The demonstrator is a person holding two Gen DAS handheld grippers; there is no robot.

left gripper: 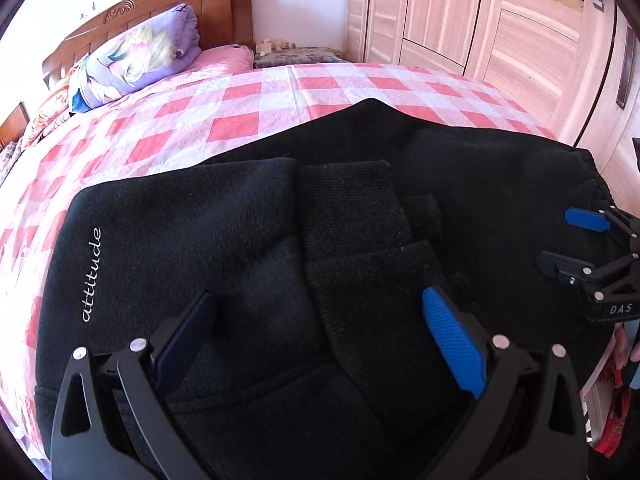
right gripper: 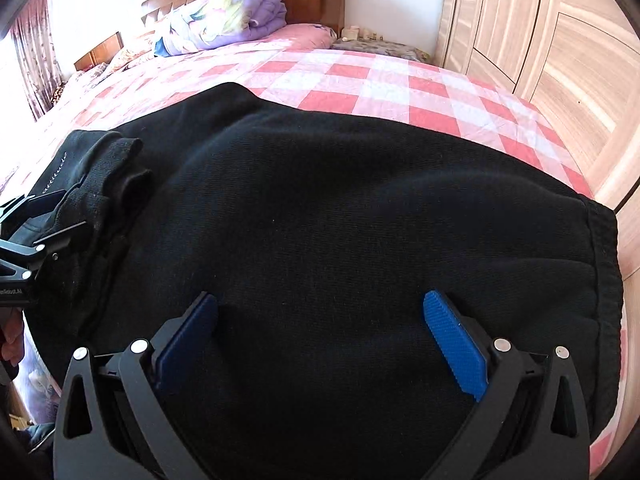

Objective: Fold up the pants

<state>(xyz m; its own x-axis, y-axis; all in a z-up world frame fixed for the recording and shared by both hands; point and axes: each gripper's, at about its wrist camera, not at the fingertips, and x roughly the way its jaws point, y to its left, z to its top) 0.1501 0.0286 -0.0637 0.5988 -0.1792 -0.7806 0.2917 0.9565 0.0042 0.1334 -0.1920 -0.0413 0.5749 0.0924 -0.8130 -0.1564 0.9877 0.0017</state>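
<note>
Two grippers, left [left gripper: 320,344] and right [right gripper: 320,344], jaws spread and empty, poised over black knit pants [right gripper: 340,208], cuffs doubled toward waistband on pink-checked bedsheet [right gripper: 360,76], likely for another fold.

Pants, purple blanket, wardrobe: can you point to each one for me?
pants [right gripper: 340,208], right wrist view, on the broad flat middle of the black cloth.
purple blanket [left gripper: 140,56], left wrist view, on the printed side of the folded bundle.
wardrobe [left gripper: 500,20], left wrist view, on a wooden door panel.
</note>
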